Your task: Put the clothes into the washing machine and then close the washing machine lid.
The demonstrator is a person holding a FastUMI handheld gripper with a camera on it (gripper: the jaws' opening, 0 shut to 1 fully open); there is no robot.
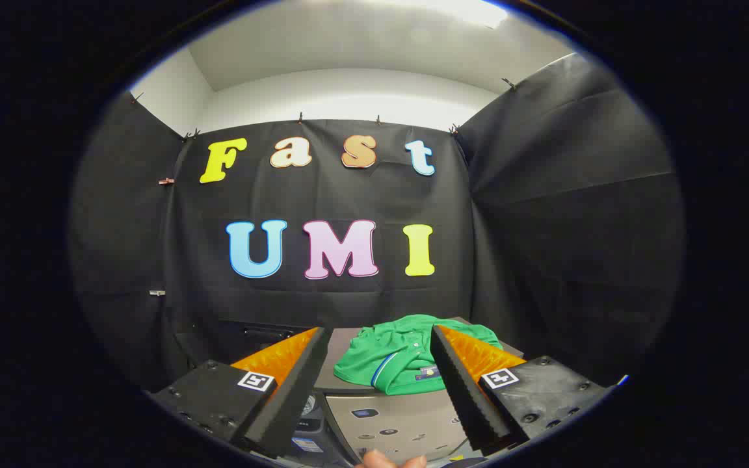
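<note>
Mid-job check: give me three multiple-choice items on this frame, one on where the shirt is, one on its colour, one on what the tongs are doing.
1. Where is the shirt?
A. on the washing machine, beyond the fingertips
B. on the floor
C. clamped in the tongs

2. Its main colour?
A. red
B. green
C. white

3. The tongs are:
A. shut on the shirt
B. shut on nothing
C. open

Key:
1 A, it lies bunched on the grey top, ahead of the fingers.
2 B, green cloth with a blue-and-white trim.
3 C, a wide gap separates the fingers, nothing held.

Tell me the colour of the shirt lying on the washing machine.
Green, with a blue-and-white stripe at the collar. The shirt shows best in the gripper view, just ahead of the open fingers.
</note>
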